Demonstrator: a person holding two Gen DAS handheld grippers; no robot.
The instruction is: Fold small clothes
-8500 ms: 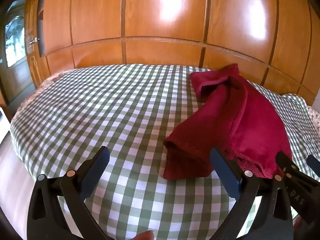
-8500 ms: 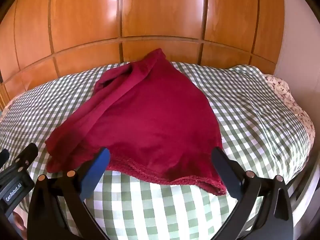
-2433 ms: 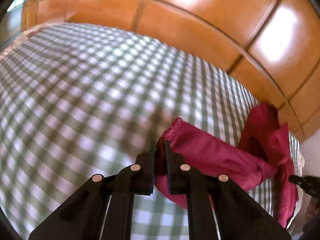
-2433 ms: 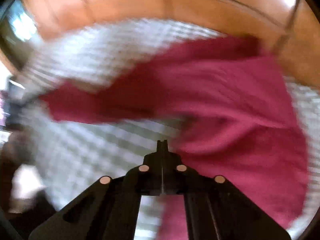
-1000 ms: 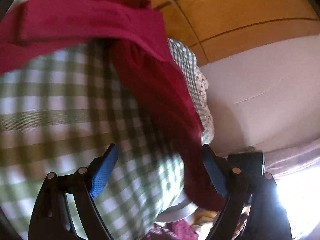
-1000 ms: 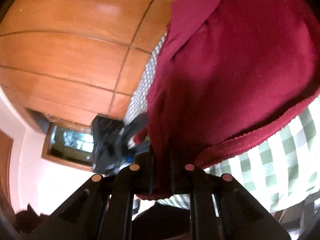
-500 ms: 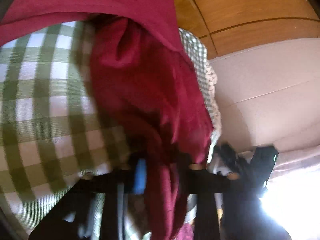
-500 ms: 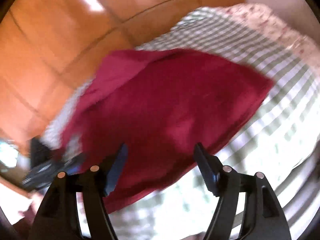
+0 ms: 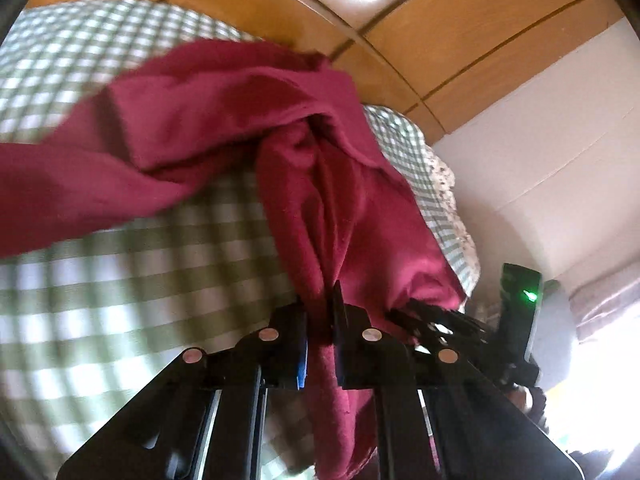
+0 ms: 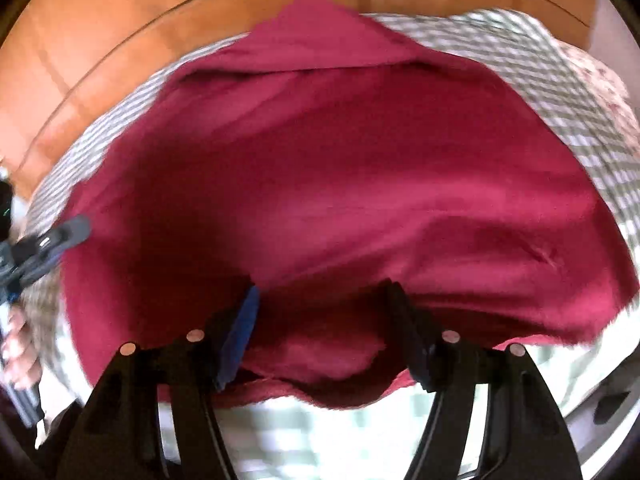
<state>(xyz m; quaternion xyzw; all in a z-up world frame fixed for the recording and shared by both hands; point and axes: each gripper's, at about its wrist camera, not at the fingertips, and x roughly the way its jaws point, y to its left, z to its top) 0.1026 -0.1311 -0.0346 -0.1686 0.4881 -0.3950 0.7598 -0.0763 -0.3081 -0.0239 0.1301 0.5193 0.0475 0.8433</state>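
the dark red garment lies spread over the green-checked bed cover, reaching toward the wooden headboard and out to the bed's side edge next to the pale wall. it is not flat: the left wrist view shows a bunched ridge running from the grip point up into a thick fold.

left hand-held gripper: jaws nearly together, clamped on a gathered rope of the red fabric, with loose cloth hanging below the pads. they have just been closing, and the fabric is between them.

right hand-held gripper: jaws stand apart over the near hem of the garment; fabric lies between them but the pads do not appear to press on it. its jaws have been closing a little. the view is blurred, so contact cannot be confirmed.

risks, as judged from this state:
- the left grip holds a bunch of cloth, not a clean edge; lifting from it would likely drag several layers and leave the fold lopsided.
- if the right gripper closes here it may catch only the top layer or the cover beneath.
- the garment sits close to the bed's edge; a one-sided pull could slide it off.
- the two grippers work near each other at that edge and could collide.
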